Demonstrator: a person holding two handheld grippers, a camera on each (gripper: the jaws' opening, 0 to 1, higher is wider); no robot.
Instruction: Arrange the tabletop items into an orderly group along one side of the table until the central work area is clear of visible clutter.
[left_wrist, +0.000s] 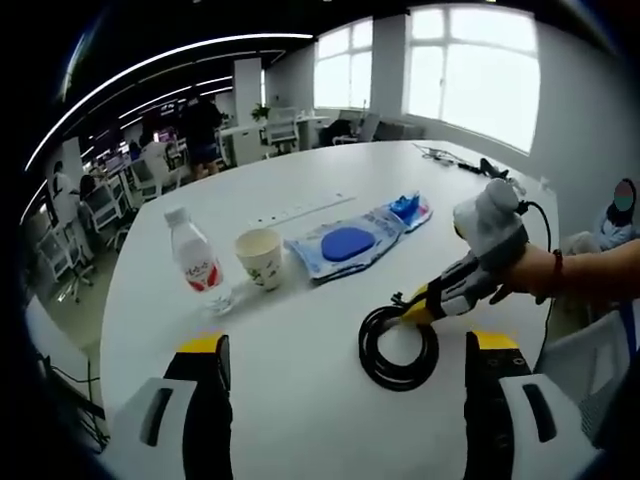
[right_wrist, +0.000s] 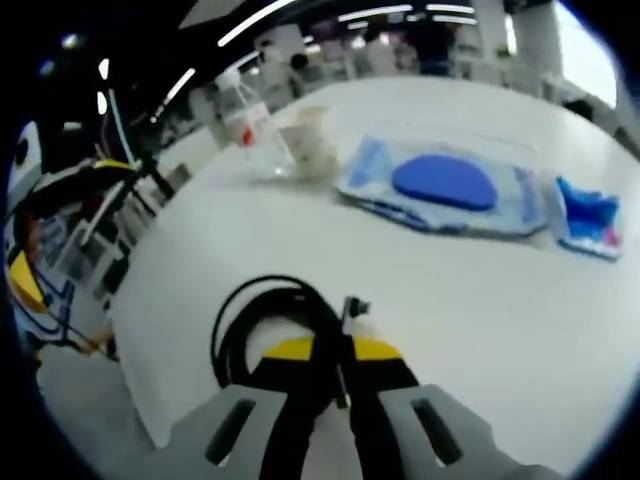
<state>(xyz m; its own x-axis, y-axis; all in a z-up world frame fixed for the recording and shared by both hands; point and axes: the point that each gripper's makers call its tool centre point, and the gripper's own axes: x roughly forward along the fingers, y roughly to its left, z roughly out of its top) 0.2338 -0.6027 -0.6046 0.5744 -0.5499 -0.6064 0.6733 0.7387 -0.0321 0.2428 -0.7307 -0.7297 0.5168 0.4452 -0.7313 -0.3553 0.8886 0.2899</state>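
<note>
Tabletop (left_wrist: 330, 190), white and broad, is seen stretching away from both cameras. On it, a blue-printed plastic package (left_wrist: 352, 242) is laid flat, with a smaller blue packet (left_wrist: 410, 207) just beside its far end. A coiled black cable (left_wrist: 398, 348) is lying on the near part of the surface. A clear water bottle (left_wrist: 195, 260) with a red label is stood upright next to a paper cup (left_wrist: 260, 258), both left of the package. The right gripper (left_wrist: 418, 305), held by a hand (left_wrist: 540, 270), is closed on the cable at the coil's edge; its yellow-tipped jaws are pressed together around a strand. The left gripper (left_wrist: 345, 350) is held above the table with its jaws well apart, nothing between them.
</note>
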